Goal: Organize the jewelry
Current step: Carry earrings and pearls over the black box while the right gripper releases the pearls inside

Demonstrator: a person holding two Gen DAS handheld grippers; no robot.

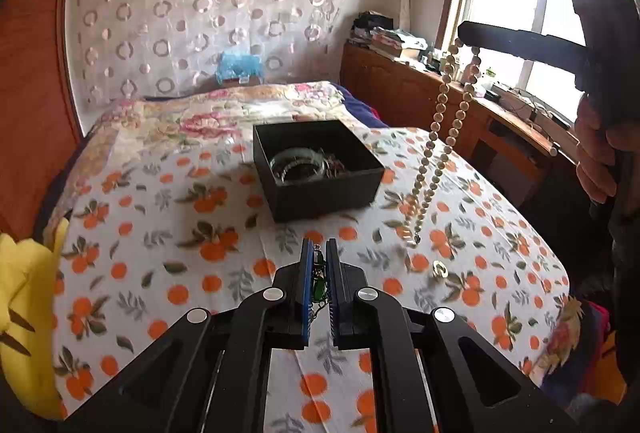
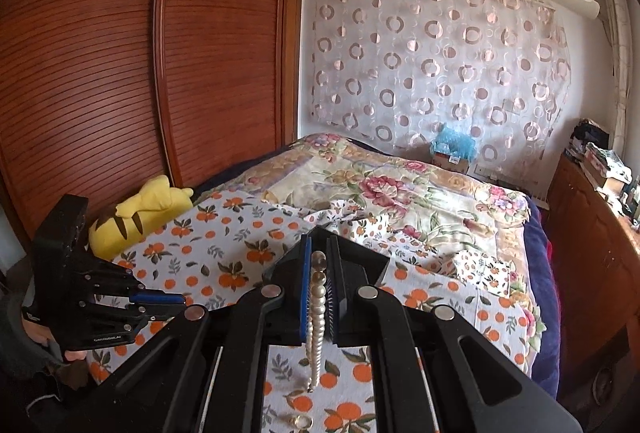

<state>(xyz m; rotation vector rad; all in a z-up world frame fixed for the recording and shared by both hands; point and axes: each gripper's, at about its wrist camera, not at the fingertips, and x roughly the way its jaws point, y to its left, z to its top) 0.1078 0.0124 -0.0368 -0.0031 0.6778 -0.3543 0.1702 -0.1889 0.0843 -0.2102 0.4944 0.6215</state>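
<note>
My left gripper [image 1: 319, 247] is shut on a small green-stone jewel on a thin chain [image 1: 319, 287], just above the orange-print cloth [image 1: 208, 273]. My right gripper [image 2: 319, 239] is shut on a pearl necklace [image 2: 316, 309]. In the left wrist view that necklace [image 1: 436, 137] hangs in a long loop from the right gripper [image 1: 466, 35], high at the right, its lower end near the cloth. A black open box [image 1: 320, 193] stands ahead on the bed, holding a clear bangle [image 1: 298, 165] and tangled chains. A gold ring [image 1: 440, 268] lies on the cloth to the right.
A yellow plush toy [image 2: 140, 209] lies at the bed's left edge by the wooden wardrobe [image 2: 140, 73]. A wooden desk [image 1: 460, 101] with clutter stands at the right under the window. A floral quilt [image 2: 380, 185] covers the far bed. The ring [image 2: 301, 421] also shows below the right gripper.
</note>
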